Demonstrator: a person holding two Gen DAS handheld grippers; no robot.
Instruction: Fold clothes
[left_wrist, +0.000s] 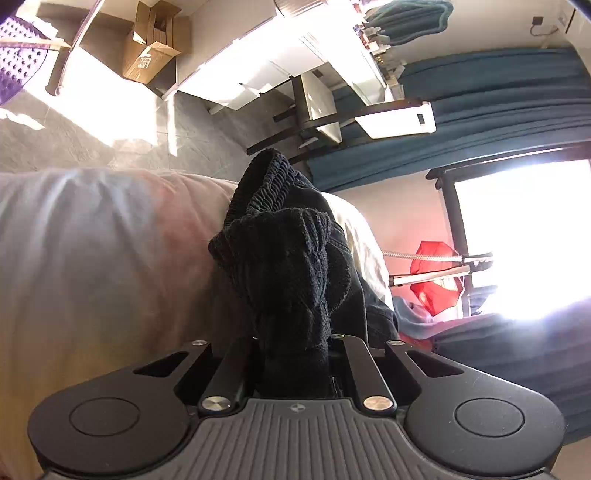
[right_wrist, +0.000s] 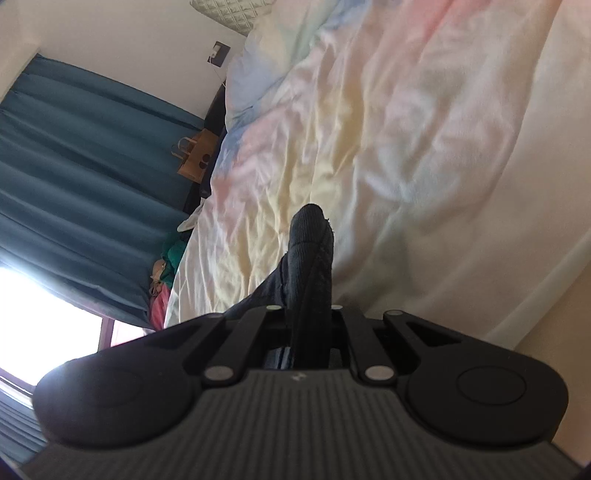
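A black ribbed knit garment (left_wrist: 288, 258) is bunched between the jaws of my left gripper (left_wrist: 295, 354), which is shut on it; its elastic band rises above the fold and it hangs beside the bed. My right gripper (right_wrist: 310, 321) is shut on another edge of the same black garment (right_wrist: 310, 251), a narrow ribbed strip that sticks up past the fingers. Both fingertips are hidden by cloth. The pastel tie-dye bed cover (right_wrist: 388, 147) lies behind it, and shows in the left wrist view (left_wrist: 92, 240).
Blue curtains (right_wrist: 74, 166) and a bright window (left_wrist: 524, 240) flank the bed. A red umbrella (left_wrist: 436, 280) and a drying rack stand by the window. A cardboard box (left_wrist: 151, 40) and white desk (left_wrist: 258, 59) sit on the floor side. A paper bag (right_wrist: 195, 155) stands by the bed.
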